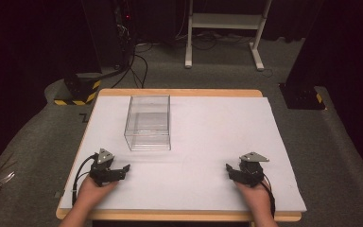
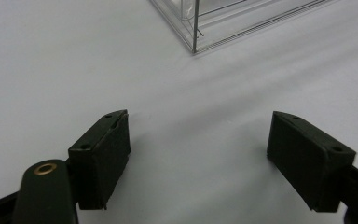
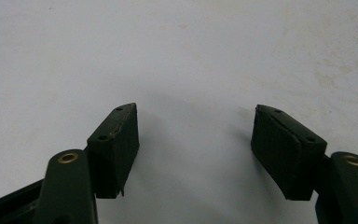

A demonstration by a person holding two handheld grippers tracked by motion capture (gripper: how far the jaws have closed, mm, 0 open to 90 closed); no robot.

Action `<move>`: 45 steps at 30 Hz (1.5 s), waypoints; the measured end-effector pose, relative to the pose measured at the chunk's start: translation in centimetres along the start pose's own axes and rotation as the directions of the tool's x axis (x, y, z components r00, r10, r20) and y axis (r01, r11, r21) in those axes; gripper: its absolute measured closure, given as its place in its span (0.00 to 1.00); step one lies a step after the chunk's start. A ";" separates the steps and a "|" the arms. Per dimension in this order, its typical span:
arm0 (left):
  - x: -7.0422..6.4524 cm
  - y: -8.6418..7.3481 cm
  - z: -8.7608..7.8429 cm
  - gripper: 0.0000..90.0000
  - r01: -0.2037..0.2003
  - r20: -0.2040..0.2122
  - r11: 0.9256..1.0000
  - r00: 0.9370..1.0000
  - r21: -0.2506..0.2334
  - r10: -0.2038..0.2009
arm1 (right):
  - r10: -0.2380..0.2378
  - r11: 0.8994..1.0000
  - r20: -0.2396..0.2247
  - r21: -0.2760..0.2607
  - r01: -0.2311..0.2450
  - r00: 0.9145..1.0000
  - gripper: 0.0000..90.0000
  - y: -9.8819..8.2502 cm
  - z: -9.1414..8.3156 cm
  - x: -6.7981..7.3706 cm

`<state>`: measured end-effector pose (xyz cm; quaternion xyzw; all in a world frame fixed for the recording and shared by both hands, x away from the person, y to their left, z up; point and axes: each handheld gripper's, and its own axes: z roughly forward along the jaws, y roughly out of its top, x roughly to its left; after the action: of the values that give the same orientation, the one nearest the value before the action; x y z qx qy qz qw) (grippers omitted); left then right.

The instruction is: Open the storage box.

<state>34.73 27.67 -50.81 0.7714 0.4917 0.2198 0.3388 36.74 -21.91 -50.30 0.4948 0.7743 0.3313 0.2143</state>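
Observation:
A clear plastic box (image 1: 148, 123) stands open-topped on the white mat (image 1: 217, 132), left of centre. My left gripper (image 1: 113, 165) rests low on the mat near the front left, a short way in front of the box. In the left gripper view this gripper (image 2: 199, 119) is open, with bare mat between its jaws and a bottom corner of the box (image 2: 196, 28) ahead. My right gripper (image 1: 242, 169) sits at the front right, far from the box. Seen in the right gripper view, it (image 3: 196, 111) is open over bare, faintly stained mat.
The mat covers a wooden table (image 1: 179, 92) whose edge shows at the back and front. Behind the table, on the grey carpet, are a white frame stand (image 1: 224, 21), cables (image 1: 137, 66) and a black-and-yellow striped base (image 1: 78, 92). A dark base (image 1: 302, 97) sits at the back right.

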 end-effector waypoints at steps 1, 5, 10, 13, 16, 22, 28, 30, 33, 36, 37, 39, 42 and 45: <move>0.0 0.0 0.0 0.24 0.001 0.000 1.000 1.000 0.001 -0.001 | 0.003 1.000 0.000 0.000 -0.003 1.000 0.36 0.0 0.0 0.0; 0.0 0.0 0.0 0.24 0.003 0.002 1.000 1.000 0.001 -0.003 | 0.008 1.000 -0.001 0.001 -0.008 1.000 0.36 0.0 0.0 0.0; 0.0 0.1 0.0 0.24 0.001 0.002 1.000 1.000 0.008 -0.001 | 0.008 1.000 -0.002 0.001 -0.008 1.000 0.36 0.0 0.0 0.0; 0.0 0.3 0.1 0.21 0.005 0.016 1.000 1.000 0.015 -0.005 | 0.000 1.000 0.004 -0.002 0.000 1.000 0.36 0.0 0.0 0.0; 0.0 0.6 0.3 0.21 -0.002 0.013 1.000 1.000 0.021 0.001 | 0.001 1.000 0.006 -0.003 -0.001 1.000 0.36 0.0 0.0 0.1; -0.3 0.8 0.0 0.23 -0.029 0.019 0.999 0.999 -0.028 0.029 | 0.003 1.000 0.006 -0.002 -0.003 1.000 0.36 0.0 0.0 0.1; -0.7 1.0 -0.6 0.23 -0.031 0.059 0.996 0.998 -0.085 0.036 | 0.004 1.000 0.004 -0.001 -0.004 1.000 0.36 0.0 0.0 0.1; -1.1 1.3 -0.9 0.23 -0.042 0.069 0.992 0.996 -0.117 0.050 | 0.001 1.000 0.002 -0.001 -0.001 1.000 0.36 0.0 0.0 0.0; -1.8 1.8 -1.3 0.23 -0.040 0.098 0.985 0.994 -0.170 0.057 | 0.000 1.000 -0.003 0.002 0.000 1.000 0.36 0.0 0.0 0.0; -2.7 2.1 -1.6 0.23 -0.039 0.109 0.977 0.992 -0.208 0.062 | -0.001 1.000 -0.004 0.002 0.001 1.000 0.35 0.0 0.0 0.0; -3.0 2.2 -1.8 0.23 -0.030 0.115 0.975 0.992 -0.221 0.056 | -0.001 1.000 -0.004 0.002 0.001 1.000 0.35 0.0 0.0 0.0; -3.2 2.5 -1.9 0.23 -0.023 0.124 0.972 0.991 -0.236 0.054 | -0.001 1.000 -0.004 0.003 0.001 1.000 0.35 0.0 0.0 0.0; -3.8 3.3 -2.2 0.22 0.019 0.136 0.965 0.991 -0.263 0.018 | -0.001 1.000 -0.002 0.004 0.001 1.000 0.35 0.0 0.0 0.0; -4.1 3.9 -2.3 0.17 0.019 0.145 0.964 0.989 -0.266 0.021 | -0.001 1.000 -0.002 0.004 0.001 1.000 0.35 0.0 0.0 0.0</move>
<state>33.87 23.53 -46.41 0.7331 0.4309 0.2270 0.4747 36.77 -21.88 -50.28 0.4945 0.7754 0.3301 0.2128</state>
